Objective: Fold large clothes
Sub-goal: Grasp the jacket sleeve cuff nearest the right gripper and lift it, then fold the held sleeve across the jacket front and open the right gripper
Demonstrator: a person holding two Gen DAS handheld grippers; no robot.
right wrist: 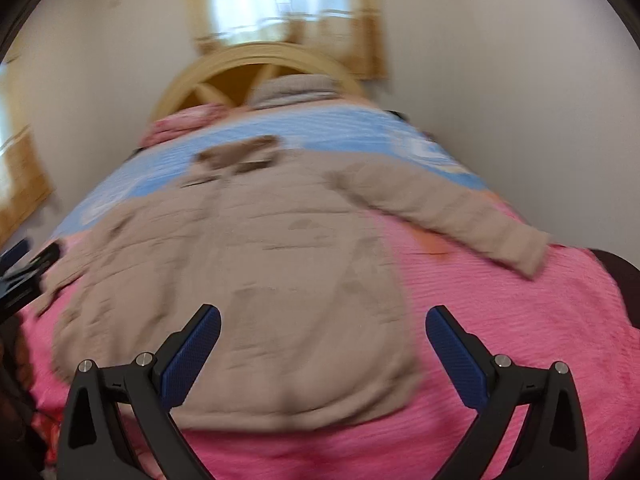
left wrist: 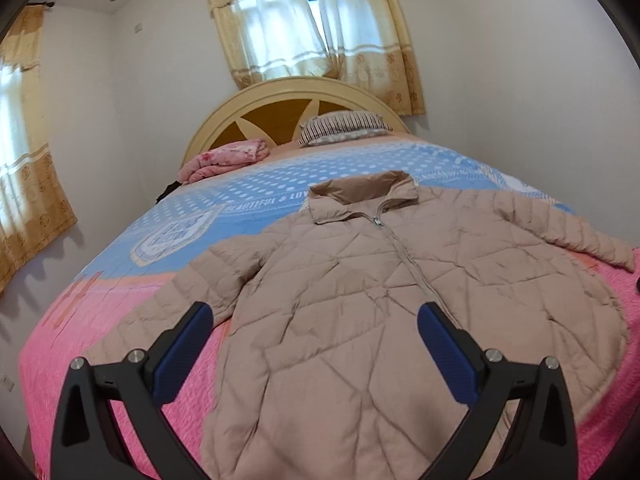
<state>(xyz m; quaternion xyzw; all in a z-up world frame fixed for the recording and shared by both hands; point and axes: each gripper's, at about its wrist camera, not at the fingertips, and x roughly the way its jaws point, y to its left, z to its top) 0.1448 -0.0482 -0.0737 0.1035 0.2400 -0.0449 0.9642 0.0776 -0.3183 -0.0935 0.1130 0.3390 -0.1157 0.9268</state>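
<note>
Leftmost, a folded pink blanket (left wrist: pixel 226 158) sits by the headboard (left wrist: pixel 280 114). Next, the left gripper (left wrist: pixel 315 312) hovers with its fingers spread wide, holding nothing — over the beige quilted jacket (left wrist: pixel 380 280), which lies flat, zipped and sleeves out on the bed (left wrist: pixel 100 328). Further right, the right gripper (right wrist: pixel 323 316) is likewise splayed and empty above the jacket's hem — that view is blurred.

Soft daylight, one view sharp, the other smeared

The room is lit evenly by a curtained window (left wrist: pixel 316 20) ahead of the left gripper (left wrist: pixel 315 320); its panes are blown out to white, and a second bright window (left wrist: pixel 16 128) is seen far to the left. Soft shadows are cast on the wall below that curtain. The right wrist view is blurred throughout, though the right gripper (right wrist: pixel 323 322) itself is kept sharp. Straight lines are bent and corners blackened in both views.
</note>
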